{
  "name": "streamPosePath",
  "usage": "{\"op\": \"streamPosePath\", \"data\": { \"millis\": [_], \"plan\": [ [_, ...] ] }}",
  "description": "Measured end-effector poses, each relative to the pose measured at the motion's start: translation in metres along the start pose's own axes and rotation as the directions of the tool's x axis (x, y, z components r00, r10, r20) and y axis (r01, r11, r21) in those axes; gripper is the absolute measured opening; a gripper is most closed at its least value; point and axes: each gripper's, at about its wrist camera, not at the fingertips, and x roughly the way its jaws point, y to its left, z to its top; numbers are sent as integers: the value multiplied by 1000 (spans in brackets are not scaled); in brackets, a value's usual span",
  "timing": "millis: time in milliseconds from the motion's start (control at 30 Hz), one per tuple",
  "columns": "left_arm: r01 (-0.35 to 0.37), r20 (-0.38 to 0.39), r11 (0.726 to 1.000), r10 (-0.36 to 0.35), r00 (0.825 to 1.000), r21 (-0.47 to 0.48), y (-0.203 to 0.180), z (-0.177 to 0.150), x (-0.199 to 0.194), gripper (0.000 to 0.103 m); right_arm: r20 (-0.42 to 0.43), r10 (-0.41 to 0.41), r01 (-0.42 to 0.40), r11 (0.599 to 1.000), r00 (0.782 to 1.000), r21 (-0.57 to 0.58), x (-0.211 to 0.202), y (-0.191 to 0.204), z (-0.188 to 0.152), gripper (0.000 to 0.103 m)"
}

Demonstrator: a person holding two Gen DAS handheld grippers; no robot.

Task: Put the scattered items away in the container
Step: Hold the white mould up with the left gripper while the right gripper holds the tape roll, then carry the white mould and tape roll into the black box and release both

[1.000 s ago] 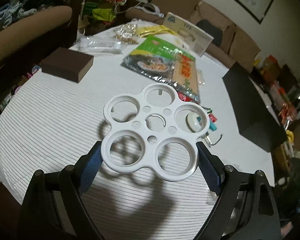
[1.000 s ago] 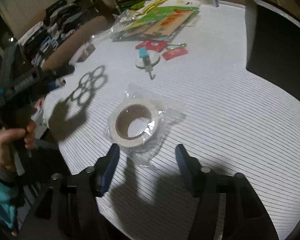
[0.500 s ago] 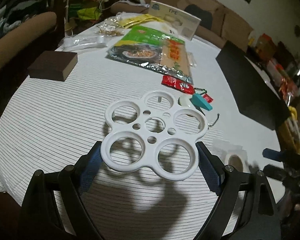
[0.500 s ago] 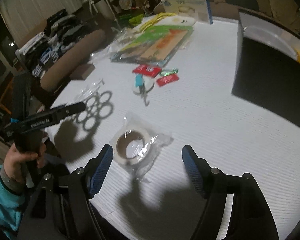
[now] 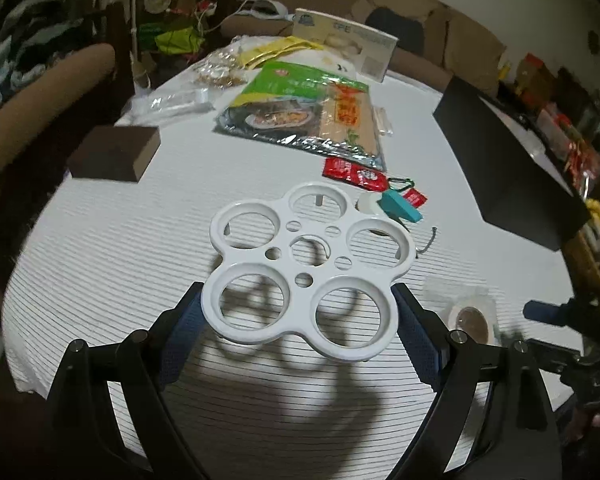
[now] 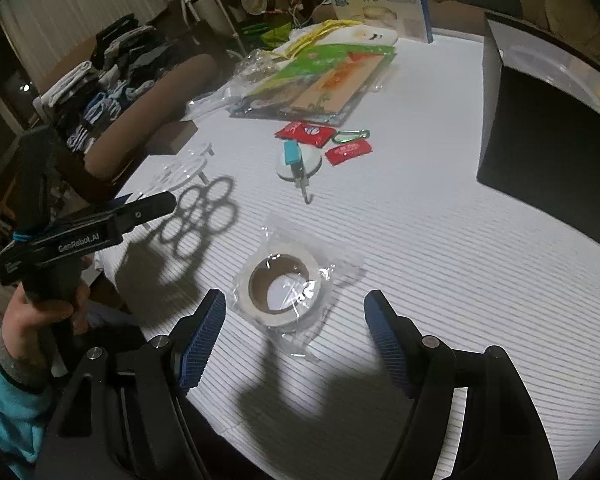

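My left gripper (image 5: 298, 322) is shut on a white plastic rack with five round holes (image 5: 312, 268) and holds it above the striped tablecloth. The rack also shows in the right wrist view (image 6: 184, 168). My right gripper (image 6: 294, 334) is open and empty, just behind a roll of tape in a clear bag (image 6: 286, 290), which also shows in the left wrist view (image 5: 470, 318). A teal-and-white hook (image 6: 298, 160), red packets (image 6: 306, 133) and a green carabiner (image 6: 354, 135) lie in the middle of the table. The black container (image 6: 548, 136) stands at the right.
A brown box (image 5: 116, 154) lies at the left. A green noodle packet (image 5: 308, 112), clear bags (image 5: 172, 102) and a white TPE box (image 5: 344, 42) are at the far side. Chairs and clutter surround the round table (image 6: 440, 240).
My left gripper has carried the rack nearer and a little right, so the hook and the tape now show beside it. My right gripper has drawn back from the tape and stayed open.
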Motion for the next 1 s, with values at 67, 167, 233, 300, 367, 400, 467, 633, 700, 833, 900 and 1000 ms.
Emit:
{"op": "streamPosePath", "data": {
  "millis": [67,167,233,300,367,400,467,633,700,833,900,1000],
  "plan": [
    [-1,2,1000,1,1000,14,-6,3,-2,89,-1,-4,4,1000,1000,-4,-1,1,-1,75],
    [5,-4,1000,-5,1000,25,-13,5,-2,89,-3,-5,5,1000,1000,-2,-2,1,-3,75],
    [7,-6,999,-7,1000,34,-17,6,-4,89,-3,-2,2,1000,1000,0,-3,1,-4,75],
    [9,-3,999,-9,1000,44,-22,7,-6,89,0,-2,2,1000,1000,-1,-4,2,-5,75],
    [12,-1,999,-12,1000,50,-25,9,-9,89,2,3,-3,1000,1000,-4,-5,2,-4,75],
    [10,1,999,-10,1000,53,-27,10,-11,89,-2,6,-6,1000,1000,-10,-4,3,-4,75],
    [9,1,998,-9,1000,56,-29,12,-13,89,-13,-2,2,999,1000,-39,2,7,-3,77],
    [-3,6,999,3,1000,45,-30,13,-20,89,-49,-38,31,990,998,-139,43,26,1,81],
    [-1,9,999,1,1000,34,-28,13,-25,89,-58,-55,44,984,997,-170,60,34,2,83],
    [-4,15,999,4,1000,41,-31,16,-33,89,-41,-82,72,977,996,-202,75,38,3,70],
    [6,17,999,-7,1000,52,-37,21,-39,89,-47,-62,52,980,997,-192,72,35,5,67],
    [34,28,996,-36,999,79,-52,33,-48,89,-27,-15,10,989,1000,-146,49,21,9,66]
  ]
}}
